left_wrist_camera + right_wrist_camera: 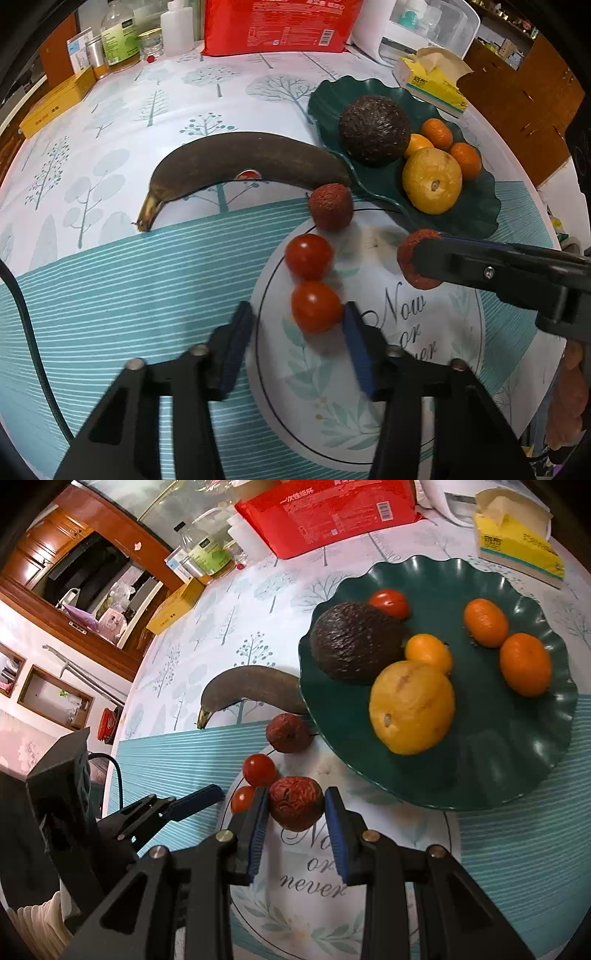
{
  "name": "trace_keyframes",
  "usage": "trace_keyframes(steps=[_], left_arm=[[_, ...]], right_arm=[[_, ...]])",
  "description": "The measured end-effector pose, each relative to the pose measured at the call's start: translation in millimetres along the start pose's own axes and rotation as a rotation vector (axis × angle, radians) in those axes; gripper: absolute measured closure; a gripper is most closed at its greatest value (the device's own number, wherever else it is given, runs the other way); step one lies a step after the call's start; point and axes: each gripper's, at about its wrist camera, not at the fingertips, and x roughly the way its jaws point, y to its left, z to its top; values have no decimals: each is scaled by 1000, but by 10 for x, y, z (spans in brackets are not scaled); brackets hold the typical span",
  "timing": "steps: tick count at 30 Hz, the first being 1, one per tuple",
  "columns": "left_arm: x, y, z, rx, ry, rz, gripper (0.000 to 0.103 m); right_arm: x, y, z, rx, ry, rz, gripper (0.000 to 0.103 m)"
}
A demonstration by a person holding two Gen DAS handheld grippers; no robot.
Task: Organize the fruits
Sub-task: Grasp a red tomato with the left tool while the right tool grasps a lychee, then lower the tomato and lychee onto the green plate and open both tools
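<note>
A dark green wavy plate [517,760] holds an avocado [354,642], a yellow fruit [412,707], a small yellow-orange citrus, two more orange ones and a cherry tomato [388,603]. On the tablecloth lie a brown banana [236,162], a lychee [330,206] and two cherry tomatoes [308,256] [316,306]. My left gripper [297,314] is open, its right pad beside the nearer tomato. My right gripper [295,806] is shut on a second lychee [295,806], just short of the plate; it also shows in the left wrist view [415,260].
A red package [277,26], bottles and jars [118,37], a yellow box [55,103] and a tissue box [432,79] line the table's back. A white appliance [417,29] stands back right. A black cable [33,332] runs at the left.
</note>
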Motion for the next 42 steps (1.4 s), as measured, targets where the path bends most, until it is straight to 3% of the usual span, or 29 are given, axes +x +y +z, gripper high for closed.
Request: trace_keyframes(steps=[2,4,16,24,30,37,42], left_arm=[[13,-30,17,4,6,-9,75],[12,-37,20,-1,10,-14,77],[-176,-67,-12,-20,2,-39,78],[-560,-269,117,26,-42,-59,78],[-974,-485,501,118,-129,-56,78],[-1398,-778,1113,231,-232,-38,78],[-1438,-1068,1560,312,-281,7,78]], right_arm=[[-24,-22,-7,2,-4,-4,72],[-43,-39,-18,8,-8,-7,72],[-211,-137,-156,35,-30,-13,72],[-496,-143,-208,26,-83,-30,72],[-861,-199,-90,-3,-149,-89,72],[-1524,-211,301,-53,-281,-183,72],[-1862,-156,642,-102,-354,-273,72]])
